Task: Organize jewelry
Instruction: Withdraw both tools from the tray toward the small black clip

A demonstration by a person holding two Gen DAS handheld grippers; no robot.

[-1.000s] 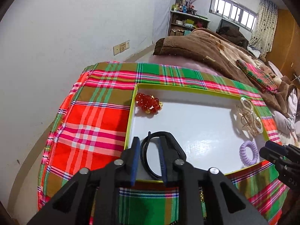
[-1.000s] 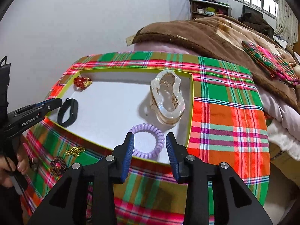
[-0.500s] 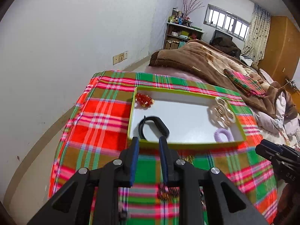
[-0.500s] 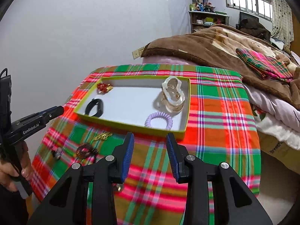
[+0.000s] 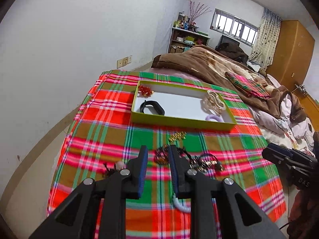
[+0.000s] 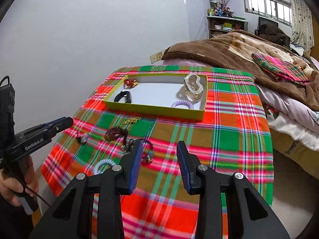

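**Both grippers pulled back from the tray, more bits left on the cloth**

The red-green-pink plaid cloth (image 6: 229, 139) is now seen almost whole, since both tools have been drawn back and up from the shallow yellow-green cardboard tray (image 6: 157, 110) at 12 o'clock. Left inside it are the cream plastic claw clip (image 6: 191, 88), lilac coil tie (image 6: 182, 104), black band (image 5: 152, 108) and red bead bracelet (image 5: 145, 90). The left gripper (image 5: 158, 159) and right gripper (image 6: 159, 159) are held apart, nothing clamped. Probably next up: the dark beaded bracelet (image 6: 114, 133) at 10 o'clock.

"GenRobot.AI" on left tool (image 6: 59, 123)
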